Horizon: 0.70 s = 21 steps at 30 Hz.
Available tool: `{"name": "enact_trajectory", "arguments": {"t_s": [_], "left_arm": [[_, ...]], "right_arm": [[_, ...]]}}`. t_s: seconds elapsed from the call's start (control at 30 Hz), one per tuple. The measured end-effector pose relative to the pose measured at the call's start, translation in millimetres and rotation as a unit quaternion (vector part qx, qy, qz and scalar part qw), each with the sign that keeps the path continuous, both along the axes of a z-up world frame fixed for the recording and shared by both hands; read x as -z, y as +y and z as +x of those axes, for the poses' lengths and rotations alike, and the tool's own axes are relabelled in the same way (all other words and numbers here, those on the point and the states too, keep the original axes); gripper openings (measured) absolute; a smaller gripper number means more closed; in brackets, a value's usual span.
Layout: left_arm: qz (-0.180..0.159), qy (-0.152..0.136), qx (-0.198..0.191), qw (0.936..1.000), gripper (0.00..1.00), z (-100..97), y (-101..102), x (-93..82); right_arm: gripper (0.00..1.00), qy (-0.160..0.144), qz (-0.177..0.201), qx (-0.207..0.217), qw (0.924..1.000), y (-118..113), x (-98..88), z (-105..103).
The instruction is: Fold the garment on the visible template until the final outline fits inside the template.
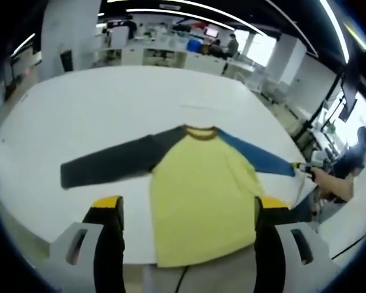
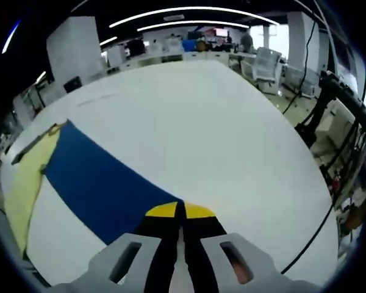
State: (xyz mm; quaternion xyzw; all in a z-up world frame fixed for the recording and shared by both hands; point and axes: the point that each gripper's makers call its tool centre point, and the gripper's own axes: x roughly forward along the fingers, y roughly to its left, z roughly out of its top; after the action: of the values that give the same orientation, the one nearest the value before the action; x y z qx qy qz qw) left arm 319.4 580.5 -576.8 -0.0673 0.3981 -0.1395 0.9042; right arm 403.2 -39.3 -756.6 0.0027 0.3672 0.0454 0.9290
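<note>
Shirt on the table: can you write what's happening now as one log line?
shirt: flat on table | right gripper: shut on blue sleeve cuff | left gripper: open above hem

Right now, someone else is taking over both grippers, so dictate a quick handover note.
Left gripper: open, hovering over the shirt's yellow body.
Right gripper: shut on the blue sleeve at its cuff end.
The shirt lies flat on the white table, dark sleeve spread out.
Done: blue sleeve gripped. No fold visible yet.
Left: fold both sleeves in, then the body.
</note>
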Motion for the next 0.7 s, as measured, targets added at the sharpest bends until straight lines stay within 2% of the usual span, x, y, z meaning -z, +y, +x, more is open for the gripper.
{"name": "enact_trajectory", "arguments": {"t_s": [0.13, 0.37, 0.53, 0.7], "left_arm": [[0.0, -0.001, -0.003, 1.0, 0.84, -2.2, 1, -2.0], [-0.002, -0.008, -0.009, 0.9999, 0.83, -3.8, 6, -6.0], [-0.006, -0.011, -0.009, 0.9999, 0.82, -7.5, 7, -6.6], [-0.014, -0.016, -0.013, 0.9997, 0.81, -11.6, 11, -7.5]], "right_arm": [[0.02, 0.005, -0.016, 0.002, 0.9999, -3, -0.9, 1], [0.02, 0.007, -0.015, 0.012, 0.9998, -8, -10.8, 6], [0.02, -0.001, -0.026, 0.001, 0.9997, -8, -29.0, 17], [0.02, -0.015, -0.041, -0.011, 0.999, -7, -60.2, 31]]}}
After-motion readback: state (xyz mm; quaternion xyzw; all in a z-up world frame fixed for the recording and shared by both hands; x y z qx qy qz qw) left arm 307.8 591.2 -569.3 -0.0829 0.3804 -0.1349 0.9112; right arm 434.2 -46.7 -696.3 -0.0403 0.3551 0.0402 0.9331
